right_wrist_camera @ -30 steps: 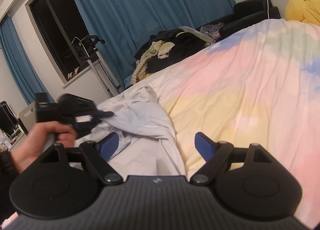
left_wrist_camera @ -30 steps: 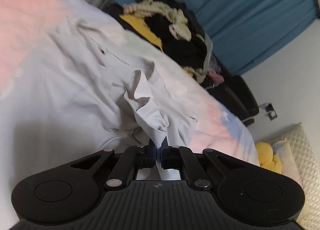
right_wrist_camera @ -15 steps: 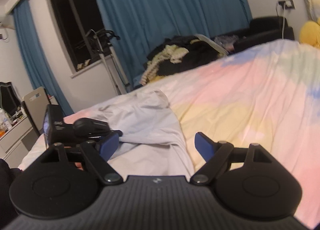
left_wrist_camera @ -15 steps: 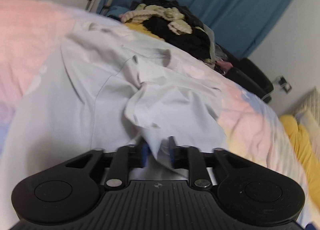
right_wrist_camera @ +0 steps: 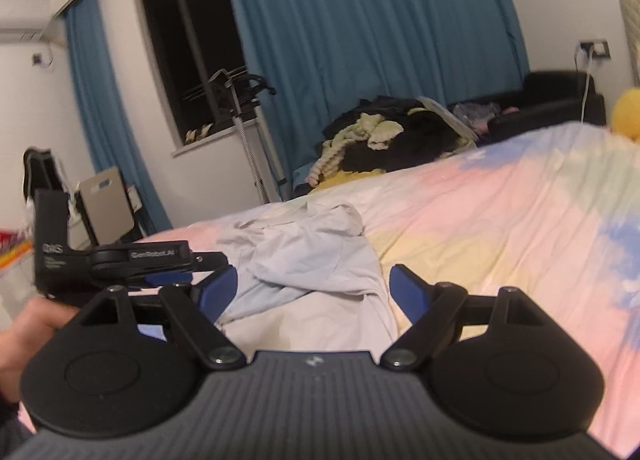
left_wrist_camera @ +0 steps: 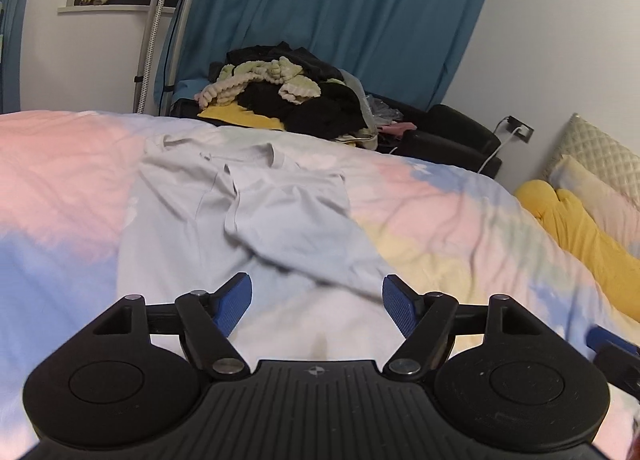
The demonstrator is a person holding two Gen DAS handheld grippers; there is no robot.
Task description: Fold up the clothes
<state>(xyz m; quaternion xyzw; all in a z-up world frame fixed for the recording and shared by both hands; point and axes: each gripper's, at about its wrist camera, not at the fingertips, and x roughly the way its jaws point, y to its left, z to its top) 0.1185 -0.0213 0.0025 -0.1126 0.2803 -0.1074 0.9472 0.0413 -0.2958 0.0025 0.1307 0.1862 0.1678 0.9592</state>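
A pale grey T-shirt (left_wrist_camera: pixel 256 215) lies on the pastel quilt (left_wrist_camera: pixel 460 219), its right side folded over the middle and the collar at the far end. My left gripper (left_wrist_camera: pixel 316 288) hovers just short of the shirt's near edge. Its jaws are opening and no cloth is between the blue pads. In the right wrist view the same shirt (right_wrist_camera: pixel 316 252) looks rumpled ahead of my right gripper (right_wrist_camera: pixel 312 288), which stands open and empty above the hem. A hand (right_wrist_camera: pixel 32 324) holds the left gripper (right_wrist_camera: pixel 200 268) at the shirt's left.
A heap of dark and cream clothes (left_wrist_camera: pixel 288 99) sits on a black sofa beyond the bed's far edge. A steamer stand (left_wrist_camera: pixel 160 39) rises by the window. A yellow cushion (left_wrist_camera: pixel 580 232) and pillows lie at the right. Blue curtains hang behind.
The left gripper let go of the shirt's fold, opened wide, drew back and rolled level. The fold now lies flat. The right gripper rose a little and stayed open.
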